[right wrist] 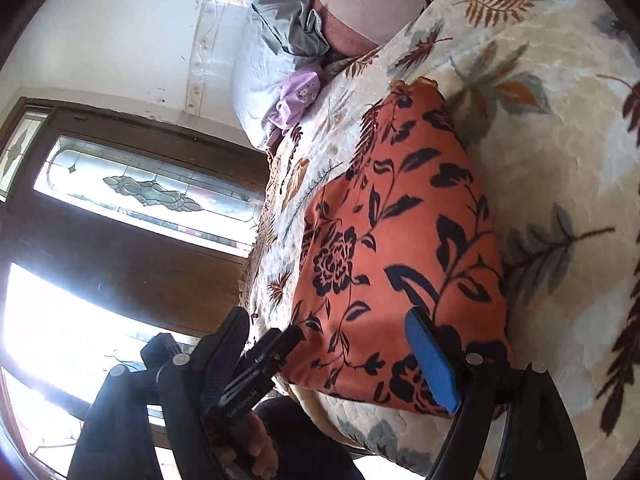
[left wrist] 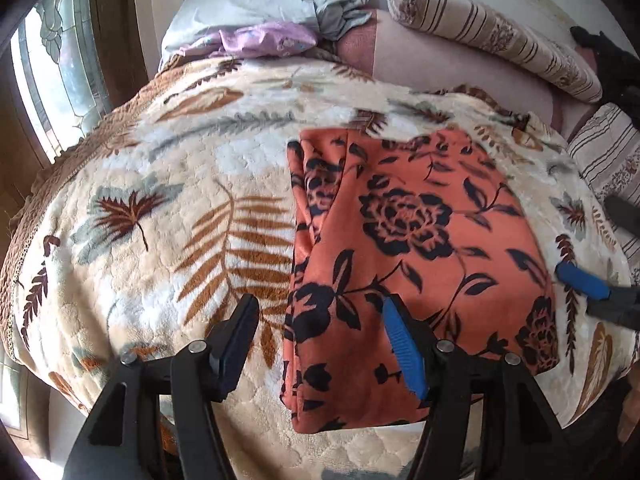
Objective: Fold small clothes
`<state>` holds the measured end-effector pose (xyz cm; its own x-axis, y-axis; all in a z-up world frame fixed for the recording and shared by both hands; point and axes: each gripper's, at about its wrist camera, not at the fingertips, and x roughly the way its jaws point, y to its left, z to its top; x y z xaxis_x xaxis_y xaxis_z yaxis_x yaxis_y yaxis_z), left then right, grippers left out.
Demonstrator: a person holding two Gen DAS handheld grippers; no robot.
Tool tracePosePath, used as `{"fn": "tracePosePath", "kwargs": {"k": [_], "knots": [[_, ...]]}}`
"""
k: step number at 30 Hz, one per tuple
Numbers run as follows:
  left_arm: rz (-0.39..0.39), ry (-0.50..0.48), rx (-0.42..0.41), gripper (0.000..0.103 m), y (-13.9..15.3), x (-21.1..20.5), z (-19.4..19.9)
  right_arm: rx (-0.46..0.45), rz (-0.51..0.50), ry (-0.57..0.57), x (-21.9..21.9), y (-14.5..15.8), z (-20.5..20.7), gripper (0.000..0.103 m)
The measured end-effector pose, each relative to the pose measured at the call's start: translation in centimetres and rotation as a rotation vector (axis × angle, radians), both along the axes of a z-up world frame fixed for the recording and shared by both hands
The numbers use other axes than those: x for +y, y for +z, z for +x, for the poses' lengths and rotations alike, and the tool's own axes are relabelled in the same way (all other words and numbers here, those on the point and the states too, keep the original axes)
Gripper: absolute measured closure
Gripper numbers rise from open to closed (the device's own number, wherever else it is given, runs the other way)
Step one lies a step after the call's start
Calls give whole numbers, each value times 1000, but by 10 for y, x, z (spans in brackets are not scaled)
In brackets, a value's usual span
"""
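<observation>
An orange garment with black flowers lies folded into a rough rectangle on the leaf-patterned blanket. My left gripper is open and empty, its fingers astride the garment's near left edge, just above it. My right gripper is open and empty over the garment's near end; the view is rolled sideways. The right gripper's blue fingertip shows at the garment's right side in the left wrist view. The left gripper and the hand holding it show in the right wrist view.
Grey and lilac pillows and a striped bolster lie at the head of the bed. A stained-glass window in a wooden frame stands to the left. The blanket's near edge drops off close to me.
</observation>
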<state>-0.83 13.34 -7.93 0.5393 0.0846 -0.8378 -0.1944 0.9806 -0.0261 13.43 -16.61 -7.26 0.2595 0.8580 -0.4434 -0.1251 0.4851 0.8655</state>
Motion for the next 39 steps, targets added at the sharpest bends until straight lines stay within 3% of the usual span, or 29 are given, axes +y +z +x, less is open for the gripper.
{"fn": "tracePosePath", "kwargs": {"k": [1, 3, 5, 8, 15, 17, 19, 21, 25, 27, 29, 35, 37, 39], "knots": [[-13, 4, 32, 35, -11, 3, 3, -3, 6, 2, 2, 2, 8, 20], [-64, 22, 1, 35, -18, 8, -3, 17, 25, 14, 7, 1, 25, 20], [-67, 21, -8, 32, -21, 9, -6, 46, 36, 0, 9, -10, 44, 19], [-80, 10, -20, 31, -23, 10, -7, 186, 4, -13, 12, -49, 66, 19], [-125, 18, -33, 26, -27, 18, -8, 77, -28, 46, 29, -5, 97, 18], [-133, 14, -38, 25, -27, 19, -8, 114, -68, 42, 32, -21, 115, 18], [-140, 13, -37, 25, -28, 20, -8, 228, -74, 11, 31, -53, 127, 19], [-138, 15, -42, 24, -28, 20, -10, 207, -48, -9, 30, -43, 124, 19], [-130, 15, -45, 24, -28, 18, -10, 128, -31, 76, 49, -16, 113, 18], [-140, 12, -45, 24, -28, 19, -10, 128, -117, 90, 58, -30, 112, 17], [-147, 17, -49, 24, -28, 21, -10, 146, -117, 80, 56, -45, 109, 18], [-199, 45, -128, 26, -7, 25, -31, 54, -20, 109, 46, 5, 53, 18], [-208, 66, -140, 25, -4, 25, -40, 66, -12, 144, 46, -4, 31, 18], [-157, 101, -35, 25, -23, 24, -36, 137, -61, 151, 44, -34, 18, 18]]}}
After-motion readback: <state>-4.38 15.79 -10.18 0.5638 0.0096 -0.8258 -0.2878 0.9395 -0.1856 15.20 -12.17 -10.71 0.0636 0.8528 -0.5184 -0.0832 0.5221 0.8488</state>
